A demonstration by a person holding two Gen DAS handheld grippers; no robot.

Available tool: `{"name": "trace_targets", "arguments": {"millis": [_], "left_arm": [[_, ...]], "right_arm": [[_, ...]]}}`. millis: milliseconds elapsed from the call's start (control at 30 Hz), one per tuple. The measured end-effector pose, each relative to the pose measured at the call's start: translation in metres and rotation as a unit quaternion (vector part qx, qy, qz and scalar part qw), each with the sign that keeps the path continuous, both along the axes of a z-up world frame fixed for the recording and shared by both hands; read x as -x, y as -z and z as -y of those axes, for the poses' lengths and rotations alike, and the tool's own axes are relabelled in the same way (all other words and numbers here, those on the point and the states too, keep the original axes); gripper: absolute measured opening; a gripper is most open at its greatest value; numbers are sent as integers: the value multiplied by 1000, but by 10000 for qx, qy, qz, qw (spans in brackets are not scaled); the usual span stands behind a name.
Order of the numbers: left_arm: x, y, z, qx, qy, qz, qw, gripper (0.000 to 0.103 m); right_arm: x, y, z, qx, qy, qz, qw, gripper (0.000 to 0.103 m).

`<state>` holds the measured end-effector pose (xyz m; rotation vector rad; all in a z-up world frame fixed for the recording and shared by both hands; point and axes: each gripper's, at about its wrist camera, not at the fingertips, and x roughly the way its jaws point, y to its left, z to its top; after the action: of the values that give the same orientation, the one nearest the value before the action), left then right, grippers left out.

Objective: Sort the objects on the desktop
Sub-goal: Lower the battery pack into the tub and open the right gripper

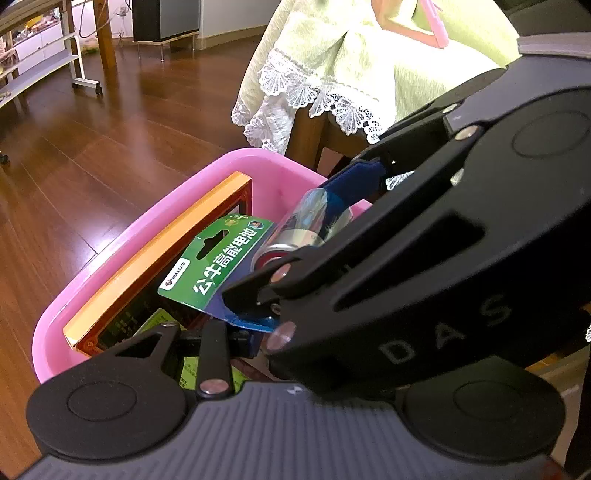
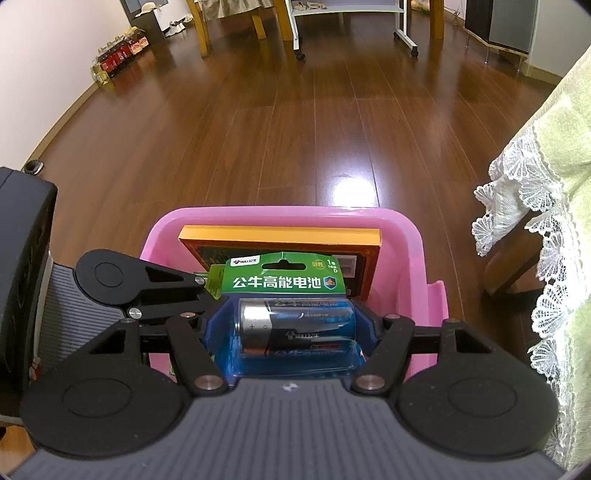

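Observation:
A blister pack with a green card and one large blue battery [image 2: 284, 282] is clamped between the blue fingers of my right gripper [image 2: 291, 321]. It hangs over a pink bin [image 2: 413, 236]. In the bin, an orange-edged box [image 2: 280, 234] leans against the far wall. In the left wrist view the same battery pack [image 1: 218, 258] is held by the right gripper [image 1: 306, 229] above the pink bin [image 1: 147, 221] and the box [image 1: 147, 266]. My left gripper [image 1: 236, 338] sits low at the bin's near side, its jaws mostly hidden. A yellow-green packet [image 1: 162, 321] lies by it.
A chair or table draped in a pale green cloth with a lace edge [image 2: 546, 206] stands close on the right. Wooden floor [image 2: 258, 129] spreads beyond the bin. White wheeled shelves [image 2: 402, 22] and wooden legs stand far back. A black object [image 2: 22, 258] is at the left edge.

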<state>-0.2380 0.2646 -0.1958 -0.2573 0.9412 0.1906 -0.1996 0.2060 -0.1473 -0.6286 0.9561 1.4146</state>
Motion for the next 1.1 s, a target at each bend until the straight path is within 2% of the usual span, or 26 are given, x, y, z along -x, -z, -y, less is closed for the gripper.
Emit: {"name": "trace_targets", "arguments": {"millis": [400, 533, 1100], "left_arm": [[-1, -1, -3, 24, 48, 7, 10000, 37], [10, 0, -6, 29, 88, -2, 10000, 37], [15, 6, 3, -36, 109, -158, 9998, 37]], "right_arm": [[-7, 5, 0, 126, 196, 106, 9997, 64], [-7, 6, -2, 136, 206, 122, 9996, 64], [-4, 17, -9, 272, 212, 96, 9994, 64]]}}
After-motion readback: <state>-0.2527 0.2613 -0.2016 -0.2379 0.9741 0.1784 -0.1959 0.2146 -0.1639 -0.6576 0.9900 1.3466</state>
